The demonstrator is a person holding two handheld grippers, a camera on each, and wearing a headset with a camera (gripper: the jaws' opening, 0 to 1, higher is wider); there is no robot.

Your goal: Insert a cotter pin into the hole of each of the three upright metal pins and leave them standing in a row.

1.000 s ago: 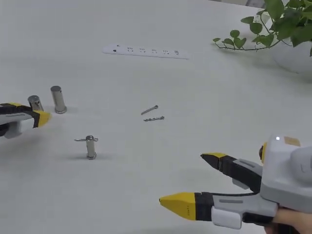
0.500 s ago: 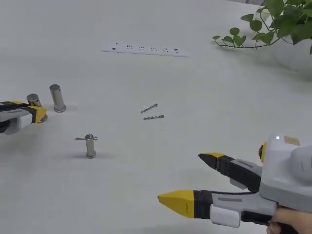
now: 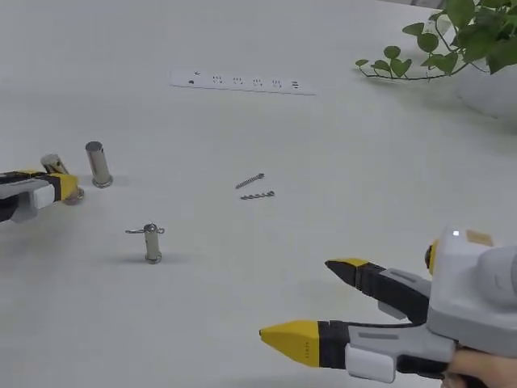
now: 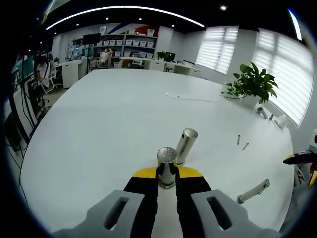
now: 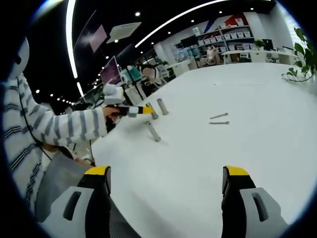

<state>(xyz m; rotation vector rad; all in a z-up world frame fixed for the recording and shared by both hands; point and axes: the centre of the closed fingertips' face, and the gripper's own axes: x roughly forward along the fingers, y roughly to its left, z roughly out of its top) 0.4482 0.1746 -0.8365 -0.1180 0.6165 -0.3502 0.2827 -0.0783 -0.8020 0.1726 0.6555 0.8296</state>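
One of the three is done: the near metal pin (image 3: 152, 245) stands on the white surface (image 3: 323, 137) with a cotter pin (image 3: 137, 232) through its head. The left tool (image 4: 167, 173) is clenched on the far-left metal pin (image 4: 167, 161), low on its shank, just beside the bare metal pin (image 4: 185, 145). In the head view the held pin looks slightly tilted, but it is small and at the frame edge, so I can't be sure. The right tool (image 3: 319, 303) is released and empty, jaws wide, well apart from the two loose cotter pins (image 3: 250, 181). The step in hand, I judge, is steadying the second pin. Next the right tool must reach a loose cotter pin, pinch it, and line it up with the cross-hole, which I cannot make out here.
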